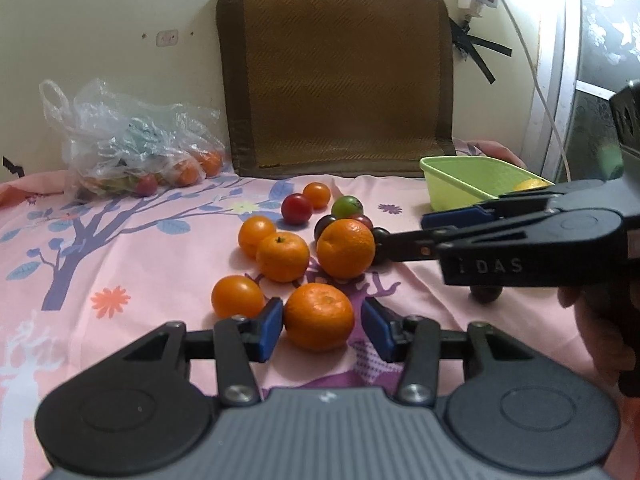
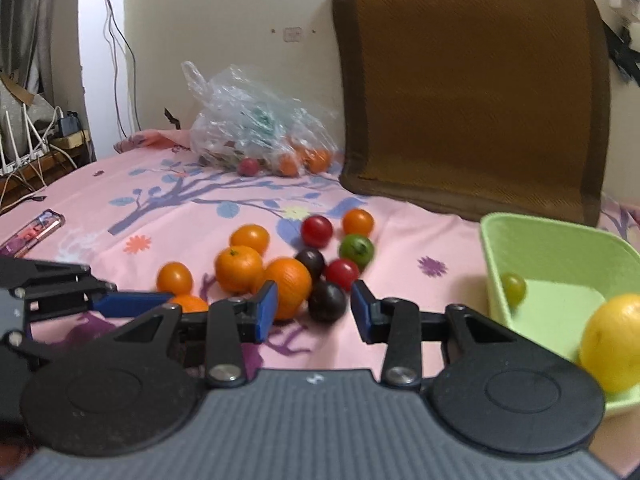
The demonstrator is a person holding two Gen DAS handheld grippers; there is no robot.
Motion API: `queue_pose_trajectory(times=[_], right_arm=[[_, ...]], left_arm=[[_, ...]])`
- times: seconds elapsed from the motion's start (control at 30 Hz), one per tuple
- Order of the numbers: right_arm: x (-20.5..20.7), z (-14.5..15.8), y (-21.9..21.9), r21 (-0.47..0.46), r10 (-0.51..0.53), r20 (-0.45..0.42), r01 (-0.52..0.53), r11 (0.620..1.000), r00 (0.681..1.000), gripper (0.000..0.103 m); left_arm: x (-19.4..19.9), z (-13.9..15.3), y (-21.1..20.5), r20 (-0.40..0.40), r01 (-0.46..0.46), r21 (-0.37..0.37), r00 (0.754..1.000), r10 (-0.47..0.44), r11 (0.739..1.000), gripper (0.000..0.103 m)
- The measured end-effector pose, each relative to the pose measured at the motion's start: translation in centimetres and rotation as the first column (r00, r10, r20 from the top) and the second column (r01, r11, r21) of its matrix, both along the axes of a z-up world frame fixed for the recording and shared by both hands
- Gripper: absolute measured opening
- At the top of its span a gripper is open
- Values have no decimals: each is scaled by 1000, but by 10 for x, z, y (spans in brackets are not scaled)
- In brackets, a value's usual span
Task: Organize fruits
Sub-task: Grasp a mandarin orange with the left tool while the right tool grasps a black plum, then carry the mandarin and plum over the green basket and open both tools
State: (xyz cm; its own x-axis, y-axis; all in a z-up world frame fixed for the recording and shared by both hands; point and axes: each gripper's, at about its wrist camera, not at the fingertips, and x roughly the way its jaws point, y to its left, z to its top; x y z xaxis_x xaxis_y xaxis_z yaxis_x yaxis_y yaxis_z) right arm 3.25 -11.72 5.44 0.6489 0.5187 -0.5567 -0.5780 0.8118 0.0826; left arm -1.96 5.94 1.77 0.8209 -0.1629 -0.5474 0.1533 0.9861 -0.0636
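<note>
Loose fruit lies on a pink flowered sheet (image 1: 120,248). My left gripper (image 1: 324,328) is open around an orange (image 1: 319,316); the left pad touches it and the right pad stands a little off. My right gripper (image 2: 314,314) is open around a dark plum (image 2: 327,302), with neither pad on it. In the left wrist view the right gripper (image 1: 424,230) reaches in from the right beside a big orange (image 1: 346,248). A green basket (image 2: 560,248) at the right holds a yellow fruit (image 2: 612,344) and a small green one (image 2: 513,286).
Several more oranges, red fruits (image 1: 296,209) and a green fruit (image 1: 347,206) cluster behind the held spots. A plastic bag of fruit (image 1: 132,148) sits back left. A brown cushion (image 1: 336,72) leans on the wall. A flat pink case (image 2: 36,232) lies far left.
</note>
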Motion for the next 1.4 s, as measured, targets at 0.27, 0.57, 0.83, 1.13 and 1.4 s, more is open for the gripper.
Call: queue_pose_trajectory(times=[0.27, 0.57, 0.83, 1.13, 1.4], right_arm=[[16, -6, 8, -108, 36, -8, -37, 993, 999, 41], [12, -16, 27, -179, 80, 66, -67, 982, 995, 26], [-27, 2, -12, -91, 6, 116, 5, 996, 993, 26], [-82, 1, -70, 22, -116, 91, 114, 993, 989, 26], [-94, -19, -98, -8, -181, 29, 181, 983, 983, 26]], left_arm=[[0, -1, 10, 1, -20, -63, 1000, 20, 998, 38], [-4, 1, 10, 26, -3, -81, 1000, 5, 997, 38], [-22, 4, -21, 27, 122, -125, 992, -120, 985, 38], [-41, 14, -75, 35, 259, -63, 966, -258, 964, 38], [-42, 2, -104, -8, 286, 14, 958, -286, 958, 39]])
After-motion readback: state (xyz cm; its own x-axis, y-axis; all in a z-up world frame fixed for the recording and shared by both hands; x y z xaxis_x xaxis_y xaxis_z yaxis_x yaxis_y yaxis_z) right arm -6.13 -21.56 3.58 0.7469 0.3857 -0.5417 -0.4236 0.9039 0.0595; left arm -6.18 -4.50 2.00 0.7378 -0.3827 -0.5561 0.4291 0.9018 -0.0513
